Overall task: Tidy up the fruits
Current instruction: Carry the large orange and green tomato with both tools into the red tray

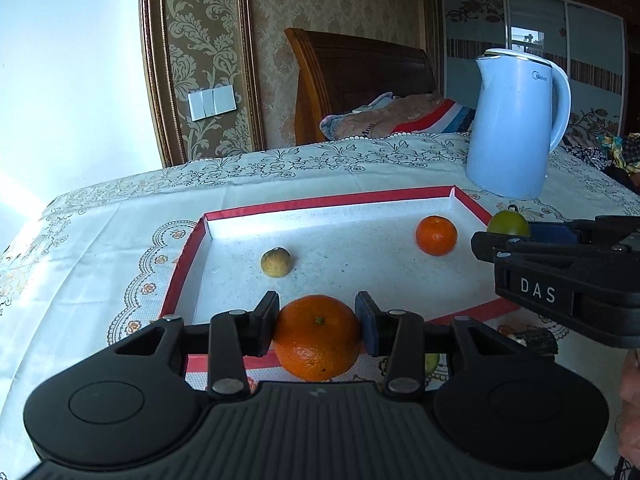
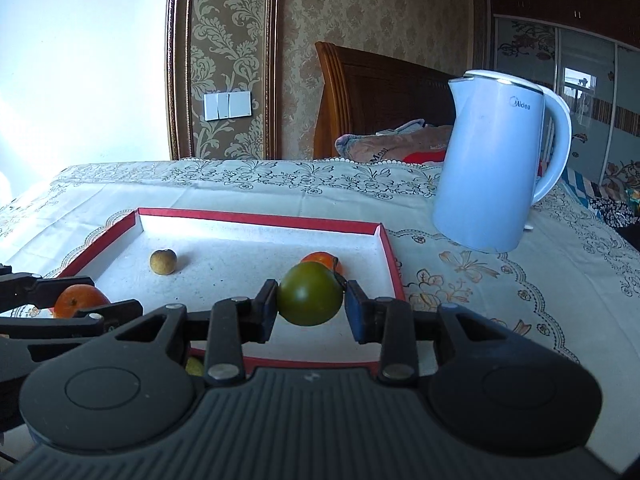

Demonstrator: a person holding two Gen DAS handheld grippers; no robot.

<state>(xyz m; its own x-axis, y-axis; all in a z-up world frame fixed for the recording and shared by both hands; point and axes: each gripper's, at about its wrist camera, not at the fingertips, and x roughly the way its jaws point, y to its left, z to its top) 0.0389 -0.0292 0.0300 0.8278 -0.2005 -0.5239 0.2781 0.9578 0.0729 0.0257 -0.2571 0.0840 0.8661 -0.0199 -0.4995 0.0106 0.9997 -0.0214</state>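
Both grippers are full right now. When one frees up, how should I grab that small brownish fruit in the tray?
Grip the small brownish fruit across its widest middle, coming from above. It is round, sits alone on the tray floor, clear of walls and the orange, so fingers fit either side.

A table [image 1: 280, 184] under a cream, flower-patterned lace tablecloth [image 2: 240, 184] fills the lower half of both wrist views. A shallow red-rimmed tray [image 1: 320, 200] with a white floor lies flat on the cloth at centre frame. A pale blue Midea electric kettle [image 1: 516, 124] stands upright on the cloth at right, beyond the tray's far right corner and just apart from it. A small yellow-green fruit [image 1: 432, 363] lies on the cloth by the tray's near edge, mostly hidden.
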